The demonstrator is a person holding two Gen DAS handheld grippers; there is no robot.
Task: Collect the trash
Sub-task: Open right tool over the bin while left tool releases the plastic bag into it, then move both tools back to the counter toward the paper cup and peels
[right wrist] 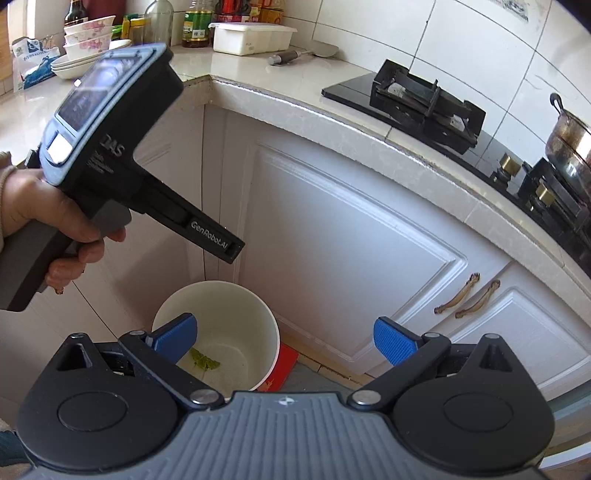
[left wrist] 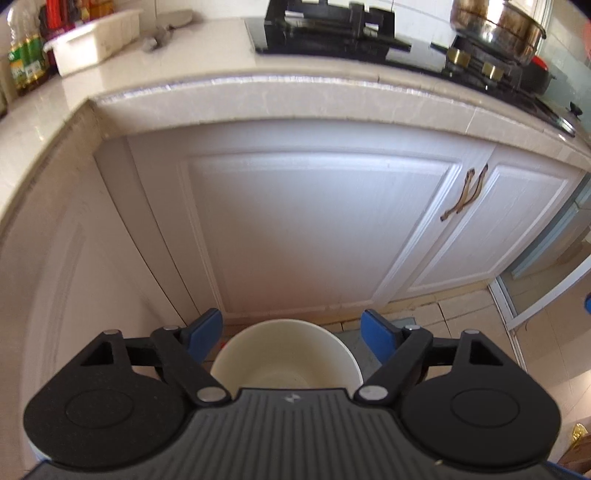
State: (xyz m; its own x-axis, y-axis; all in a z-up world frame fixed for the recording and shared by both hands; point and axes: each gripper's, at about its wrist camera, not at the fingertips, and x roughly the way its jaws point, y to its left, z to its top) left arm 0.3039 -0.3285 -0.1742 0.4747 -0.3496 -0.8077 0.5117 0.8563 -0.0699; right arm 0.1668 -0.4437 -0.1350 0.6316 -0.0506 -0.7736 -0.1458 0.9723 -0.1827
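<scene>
Left gripper (left wrist: 291, 334) is held directly above the round cream plastic waste bin (right wrist: 216, 332), fingers spread wide with nothing between them, blue ribbed pads (left wrist: 205, 330) flanking the bin's rim; this placement reads as a drop position over the opening. Right gripper (right wrist: 284, 341) is likewise released and empty, its left pad overlapping the bin mouth, its right pad out over the cabinet base. The bin is smooth-walled, slightly tapered, stood on the floor in the inner corner of the cabinets, presumably to be reachable from both runs of worktop. A small crumpled green scrap (right wrist: 205, 362), leaf-like, is seen lying on the bin's bottom, so some trash is judged already collected. A flat red item (right wrist: 282, 367) is partly hidden beneath or behind the bin; what it is cannot be told. Behind stand white panelled cabinet doors (left wrist: 314, 221) with bronze curved handles (right wrist: 467, 295). Farther up, the pale polished stone worktop (left wrist: 229, 96) carries a white rectangular plastic tub (right wrist: 251, 37), a black glass gas hob (right wrist: 424, 99) and a steel pot (left wrist: 498, 27).
</scene>
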